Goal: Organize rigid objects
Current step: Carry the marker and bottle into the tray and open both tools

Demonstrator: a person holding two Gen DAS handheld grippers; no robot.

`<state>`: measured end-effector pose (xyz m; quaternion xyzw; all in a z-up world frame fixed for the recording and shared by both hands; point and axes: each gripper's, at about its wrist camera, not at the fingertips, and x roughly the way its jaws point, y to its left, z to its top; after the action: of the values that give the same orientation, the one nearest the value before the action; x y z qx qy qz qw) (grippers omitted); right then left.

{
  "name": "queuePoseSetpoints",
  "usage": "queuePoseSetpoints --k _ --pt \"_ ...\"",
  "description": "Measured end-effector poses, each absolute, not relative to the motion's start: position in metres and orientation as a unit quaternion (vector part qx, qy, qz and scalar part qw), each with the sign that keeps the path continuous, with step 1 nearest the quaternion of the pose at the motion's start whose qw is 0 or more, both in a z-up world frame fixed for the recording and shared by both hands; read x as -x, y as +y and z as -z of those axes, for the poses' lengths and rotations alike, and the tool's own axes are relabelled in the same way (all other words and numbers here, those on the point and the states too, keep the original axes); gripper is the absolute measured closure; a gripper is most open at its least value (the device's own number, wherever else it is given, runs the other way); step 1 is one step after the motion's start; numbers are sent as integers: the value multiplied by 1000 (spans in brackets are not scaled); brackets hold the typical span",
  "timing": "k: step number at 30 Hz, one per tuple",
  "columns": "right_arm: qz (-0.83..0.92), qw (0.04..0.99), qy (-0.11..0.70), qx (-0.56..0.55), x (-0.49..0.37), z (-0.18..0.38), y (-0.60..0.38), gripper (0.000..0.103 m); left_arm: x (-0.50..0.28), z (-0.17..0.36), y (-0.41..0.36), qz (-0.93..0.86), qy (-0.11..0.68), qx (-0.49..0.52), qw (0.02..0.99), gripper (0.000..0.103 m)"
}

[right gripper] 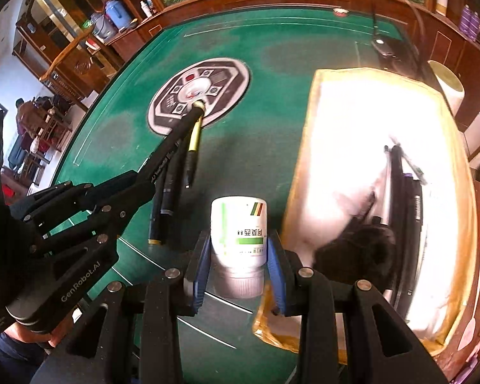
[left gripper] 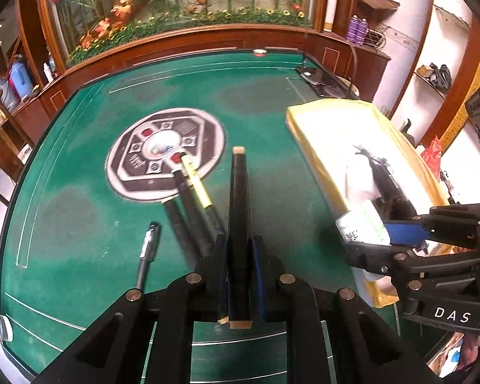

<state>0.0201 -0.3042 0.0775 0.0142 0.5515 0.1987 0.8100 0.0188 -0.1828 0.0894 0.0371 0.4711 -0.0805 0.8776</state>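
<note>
My left gripper point(left gripper: 240, 256) is shut on a long black marker point(left gripper: 238, 198) with beige ends, held above the green table point(left gripper: 80, 176). Below it lie several pens: black ones point(left gripper: 188, 217), a yellow-and-black one point(left gripper: 196, 182) and a grey one point(left gripper: 147, 249). My right gripper point(right gripper: 240, 256) is shut on a white medicine bottle point(right gripper: 238, 230) with a green label, its cap towards the camera. The bottle hangs beside the left edge of a yellow-rimmed white tray point(right gripper: 310, 160). The tray holds black pens point(right gripper: 403, 192) and a dark fuzzy thing point(right gripper: 361, 246).
A round control panel point(left gripper: 164, 153) sits in the middle of the table. A dark device point(left gripper: 316, 78) lies at the far right corner. A raised wooden rim point(left gripper: 208, 36) runs along the far side. A white roll point(right gripper: 448, 86) stands beyond the tray.
</note>
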Motion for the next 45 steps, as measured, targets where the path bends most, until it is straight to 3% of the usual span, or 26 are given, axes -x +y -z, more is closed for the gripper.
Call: queuePoseSetpoints --k 27,41,45 --pt "-120 830 540 -72 -17 -86 -418 71 -38 -107 -292 111 448 -100 882 87" --pt "-89 826 547 -105 -32 -63 -443 71 -50 -77 -362 67 375 -274 883 83" --pt "-85 820 551 -127 -33 -54 -455 71 -42 -64 -370 91 387 -272 876 83"
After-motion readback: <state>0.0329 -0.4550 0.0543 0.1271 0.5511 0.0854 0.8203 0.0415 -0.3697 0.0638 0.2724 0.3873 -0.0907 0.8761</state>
